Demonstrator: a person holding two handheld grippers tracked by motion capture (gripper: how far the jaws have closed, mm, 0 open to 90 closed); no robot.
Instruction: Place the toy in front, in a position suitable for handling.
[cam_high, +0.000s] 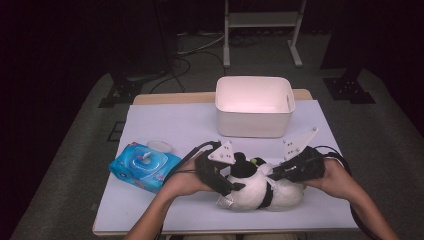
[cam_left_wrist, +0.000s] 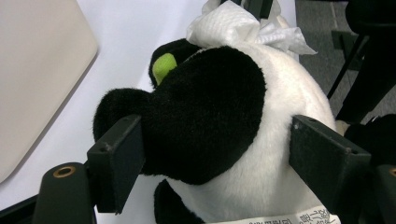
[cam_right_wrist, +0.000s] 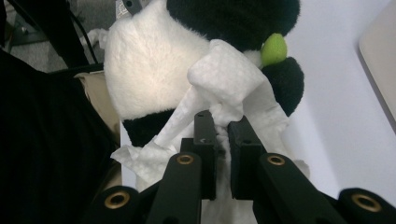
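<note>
We see the plush panda (cam_high: 257, 187) lying on the white table sheet (cam_high: 165, 125), just in front of the white bin (cam_high: 254, 106); taking the bin as reference, the panda sits on the person's side of it, apart from it, roughly in line with its middle.

Left gripper (cam_high: 226, 186): jaws spread wide around the panda's body. In the left gripper view the two black pads (cam_left_wrist: 119, 158) sit against the plush on either side, one on the black fur patch, the other on the white flank. So we read it as clamped on the panda, holding it steady.

Right gripper (cam_right_wrist: 223, 140): jaws nearly together, pinching a white wet wipe (cam_right_wrist: 224, 77). In the right gripper view the wipe is bunched between the jaw tips and draped up over the panda's white fur, touching it just beside the green spot (cam_right_wrist: 274, 49). In the left gripper view the same wipe (cam_left_wrist: 233, 25) shows crumpled on the far side of the panda's body.

In the high view the right gripper (cam_high: 280, 172) comes in on the panda from the side opposite the left one, both hands low at the table.

Blue wipes pack (cam_high: 143, 166) lies to the left of the bin and nearer the person, well apart from the panda. Its lid flap (cam_high: 160, 146) is open, on the bin side of the pack.

A printed label (cam_left_wrist: 292, 219) shows at the panda's lower edge in the left gripper view; text too small to read.
</note>
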